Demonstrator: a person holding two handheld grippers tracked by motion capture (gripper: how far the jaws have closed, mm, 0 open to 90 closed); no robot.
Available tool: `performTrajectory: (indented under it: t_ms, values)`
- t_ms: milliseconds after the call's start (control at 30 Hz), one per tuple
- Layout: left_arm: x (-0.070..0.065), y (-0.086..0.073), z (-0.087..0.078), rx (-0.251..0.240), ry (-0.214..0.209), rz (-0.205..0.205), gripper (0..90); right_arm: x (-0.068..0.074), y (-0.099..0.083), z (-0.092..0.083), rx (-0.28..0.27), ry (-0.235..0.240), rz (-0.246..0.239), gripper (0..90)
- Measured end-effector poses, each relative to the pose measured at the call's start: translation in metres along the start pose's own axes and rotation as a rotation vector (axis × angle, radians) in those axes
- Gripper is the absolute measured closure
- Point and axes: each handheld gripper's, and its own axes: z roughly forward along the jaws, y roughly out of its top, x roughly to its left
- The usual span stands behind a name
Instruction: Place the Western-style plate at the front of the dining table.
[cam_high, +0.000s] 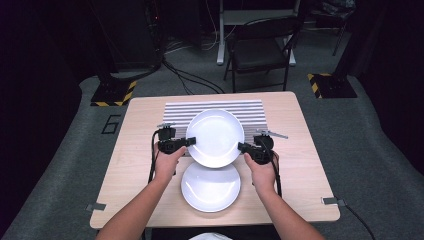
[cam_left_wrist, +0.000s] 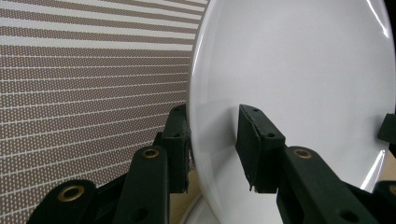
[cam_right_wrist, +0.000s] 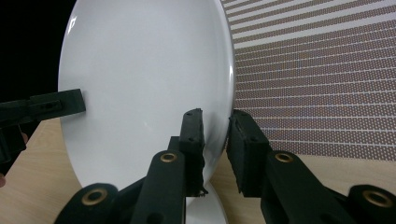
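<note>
Two claws hold one white plate (cam_high: 215, 136) between them, lifted above the wooden bench (cam_high: 135, 150) and tilted toward the person. The left claw (cam_high: 191, 141) is clamped on the plate's left rim; in the left gripper view its jaws stand either side of the rim, pressing on it. The right claw (cam_high: 241, 147) is clamped on the opposite rim, and the right gripper view shows its jaws pinching the edge (cam_right_wrist: 219, 130) in the same way. The raised plate hangs over the near edge of a striped mat (cam_high: 175, 112) at the back of the bench. A second white plate (cam_high: 210, 189) lies flat on the bench just below the raised one, nearer the person, between the two forearms.
</note>
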Motion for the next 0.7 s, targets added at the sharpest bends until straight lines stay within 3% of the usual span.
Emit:
performTrajectory:
  t_ms: [333, 533, 700]
  values:
    - [0.003, 0.003, 0.004, -0.011, -0.005, -0.014, 62.9, -0.003, 0.002, 0.006, 0.003, 0.017, 0.024, 74.9]
    - [0.003, 0.008, 0.006, -0.006, 0.007, 0.017, 62.5, -0.006, 0.005, 0.010, -0.002, 0.018, 0.033, 74.8]
    - [0.003, 0.010, 0.009, -0.008, 0.013, 0.019, 62.4, -0.007, 0.007, 0.014, 0.002, 0.015, 0.044, 74.8]
